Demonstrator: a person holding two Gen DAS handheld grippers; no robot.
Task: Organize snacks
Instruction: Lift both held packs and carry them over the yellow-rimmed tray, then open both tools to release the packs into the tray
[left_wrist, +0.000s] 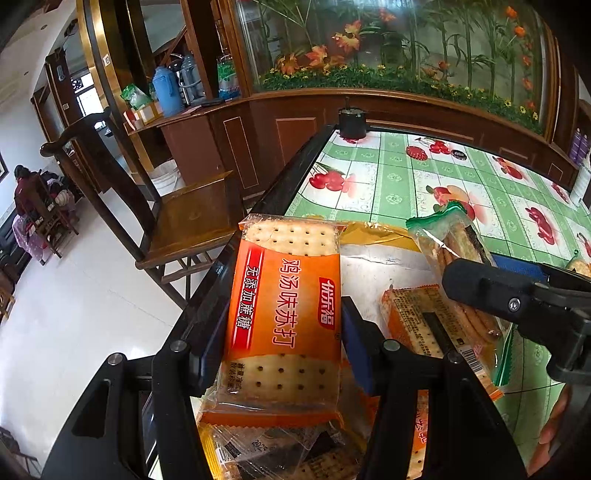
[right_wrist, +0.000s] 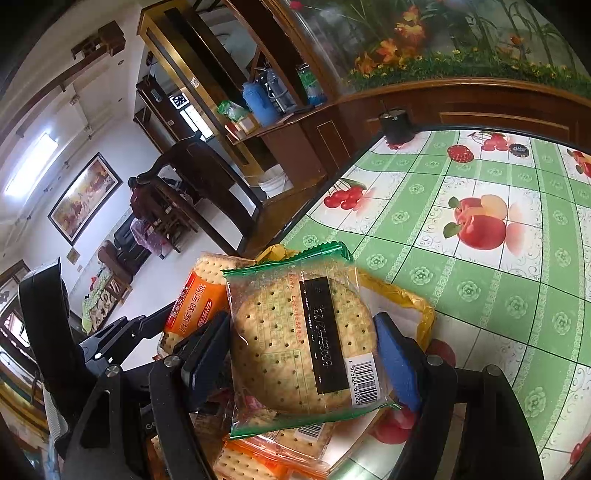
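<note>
My left gripper (left_wrist: 282, 332) is shut on an orange pack of soda crackers (left_wrist: 284, 314), held above a yellow-rimmed bag (left_wrist: 373, 236) at the table's near left edge. My right gripper (right_wrist: 303, 350) is shut on a green-edged clear pack of round crackers (right_wrist: 303, 343), held over the same bag (right_wrist: 413, 299). The green pack also shows in the left wrist view (left_wrist: 454, 243), with the right gripper's finger (left_wrist: 491, 284) on it. The orange pack shows in the right wrist view (right_wrist: 195, 306). More orange cracker packs (left_wrist: 417, 325) lie below in the bag.
The table has a green checked cloth with fruit prints (right_wrist: 480, 229). A black pot (left_wrist: 352, 122) stands at its far left corner, and a small red lid (left_wrist: 416, 152) and a dark lid (left_wrist: 458, 154) lie further back. A wooden chair (left_wrist: 177, 218) stands left of the table.
</note>
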